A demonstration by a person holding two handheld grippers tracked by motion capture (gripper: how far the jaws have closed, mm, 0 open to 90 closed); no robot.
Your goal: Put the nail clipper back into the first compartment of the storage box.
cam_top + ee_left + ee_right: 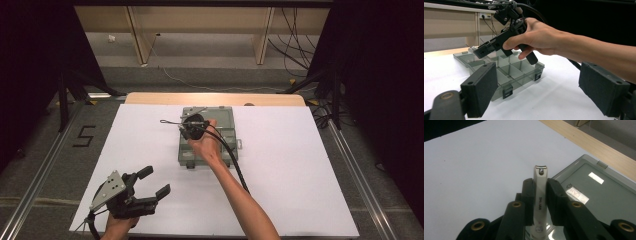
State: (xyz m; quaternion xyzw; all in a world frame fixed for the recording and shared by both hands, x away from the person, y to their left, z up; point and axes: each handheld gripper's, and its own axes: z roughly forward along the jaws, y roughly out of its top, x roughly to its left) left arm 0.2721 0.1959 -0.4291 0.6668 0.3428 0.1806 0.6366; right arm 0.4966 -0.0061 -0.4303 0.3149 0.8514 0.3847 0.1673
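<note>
A smoky grey compartment box (186,150) lies open in the middle of the white sheet, its lid (604,195) flat behind it. My right gripper (540,183) is shut on a white nail clipper (540,195), which points out past the jaw tips. A hand holds this gripper (187,127) above the box's far left part. From the left gripper view, the right gripper (481,51) hovers over the box's empty compartments (511,72). My left gripper (155,181) stands open near the sheet's front left, with nothing between its pads (480,87).
The white sheet (300,165) covers the table, with bare room left and right of the box. A wooden table edge (150,98) runs along the back. The right gripper's black cable (235,162) trails beside the forearm. Dark stands and cables flank both sides.
</note>
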